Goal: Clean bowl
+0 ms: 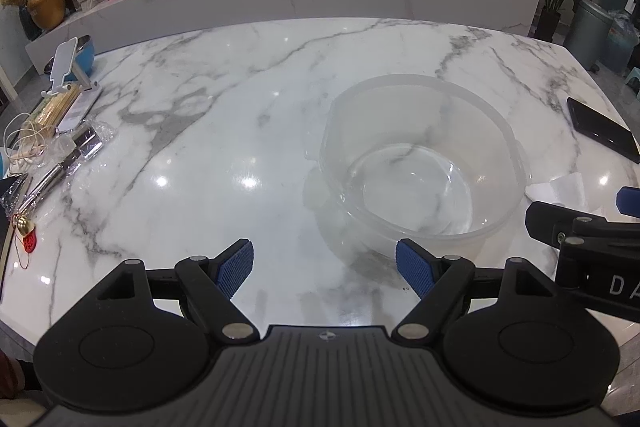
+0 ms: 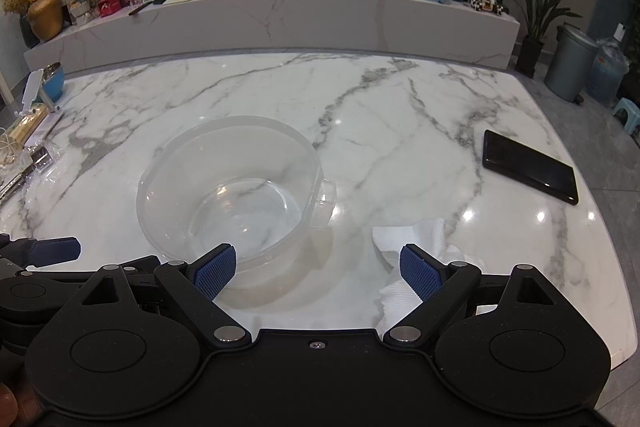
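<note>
A clear plastic bowl [image 1: 420,163] stands upright on the white marble table [image 1: 240,99]; it also shows in the right wrist view [image 2: 232,195]. A crumpled white paper towel [image 2: 416,235] lies on the table right of the bowl, and its edge shows in the left wrist view [image 1: 560,187]. My left gripper [image 1: 325,269] is open and empty, near the table's front edge, left of the bowl's near side. My right gripper [image 2: 318,271] is open and empty, its left finger in front of the bowl and its right finger over the towel.
A black phone [image 2: 528,167] lies at the table's right side. Clutter sits at the left edge: a white phone stand [image 1: 68,67], a blue bowl [image 1: 86,53], a pack of sticks [image 1: 56,107], cables and wrapped utensils [image 1: 52,171]. A marble TV bench [image 2: 280,15] stands behind.
</note>
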### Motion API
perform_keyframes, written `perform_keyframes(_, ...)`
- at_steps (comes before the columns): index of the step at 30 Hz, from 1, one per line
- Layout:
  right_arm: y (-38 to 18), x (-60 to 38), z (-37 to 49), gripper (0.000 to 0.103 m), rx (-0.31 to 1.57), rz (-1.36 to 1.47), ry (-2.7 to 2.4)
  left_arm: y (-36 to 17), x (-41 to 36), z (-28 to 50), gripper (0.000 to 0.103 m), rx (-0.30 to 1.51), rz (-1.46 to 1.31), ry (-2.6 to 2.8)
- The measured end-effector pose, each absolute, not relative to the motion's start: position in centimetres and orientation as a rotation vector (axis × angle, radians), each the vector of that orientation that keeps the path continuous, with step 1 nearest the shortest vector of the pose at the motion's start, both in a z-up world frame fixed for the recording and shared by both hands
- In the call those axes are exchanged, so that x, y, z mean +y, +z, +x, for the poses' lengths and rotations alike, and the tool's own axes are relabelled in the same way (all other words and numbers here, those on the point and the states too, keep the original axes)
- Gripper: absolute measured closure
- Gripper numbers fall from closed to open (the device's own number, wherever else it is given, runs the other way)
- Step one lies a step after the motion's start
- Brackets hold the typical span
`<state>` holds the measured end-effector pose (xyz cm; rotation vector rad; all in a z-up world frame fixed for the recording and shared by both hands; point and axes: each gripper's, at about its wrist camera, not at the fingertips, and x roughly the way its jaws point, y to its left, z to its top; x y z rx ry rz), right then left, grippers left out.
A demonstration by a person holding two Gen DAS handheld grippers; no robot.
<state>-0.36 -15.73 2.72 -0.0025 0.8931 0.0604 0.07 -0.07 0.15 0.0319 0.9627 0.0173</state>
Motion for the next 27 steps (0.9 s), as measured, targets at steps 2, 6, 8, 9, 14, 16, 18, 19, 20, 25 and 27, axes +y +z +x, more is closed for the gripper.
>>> perform_keyframes(2,2.76,-15.77,-0.38,0.014,0.893,-0.003,0.06,0.19,-0.08,0.09,0.025,0.962,0.032,0.018)
perform_keyframes(6,2.83,-15.86,-0.42,0.014,0.893,-0.003,0.06,0.26,-0.14,0.02,0.025,0.961,0.032,0.02)
perform_keyframes(8,2.86,-15.91,-0.44,0.014,0.893,-0.004,0.059,0.16,-0.14,0.08,0.025,0.963,0.035,0.023)
perform_keyframes(9,2.89,-15.94,-0.46,0.014,0.893,-0.003,0.06,0.14,-0.11,0.09,0.025,0.964,0.035,0.023)
perform_keyframes(14,2.76,-15.59,-0.32,0.014,0.893,-0.003,0.059,0.13,-0.02,-0.01,0.025,0.963,0.036,0.022)
perform_keyframes(16,2.77,-15.5,-0.28,0.014,0.892,-0.003,0.059,0.13,-0.03,-0.01,0.025,0.963,0.037,0.022)
perform_keyframes(18,2.82,-15.58,-0.33,0.014,0.893,-0.004,0.06,0.14,-0.04,-0.02,0.025,0.964,0.037,0.022)
perform_keyframes(19,2.82,-15.54,-0.31,0.014,0.893,-0.004,0.059,0.14,-0.04,-0.01,0.025,0.964,0.038,0.022)
perform_keyframes(20,2.73,-15.67,-0.34,0.014,0.893,-0.004,0.059,0.12,-0.04,-0.01,0.025,0.963,0.037,0.022)
perform_keyframes(25,2.67,-15.72,-0.34,0.014,0.893,-0.004,0.06,0.09,-0.06,-0.02,0.025,0.963,0.036,0.022)
perform_keyframes(27,2.7,-15.73,-0.34,0.014,0.893,-0.004,0.059,0.08,-0.07,-0.04,0.025,0.963,0.036,0.022)
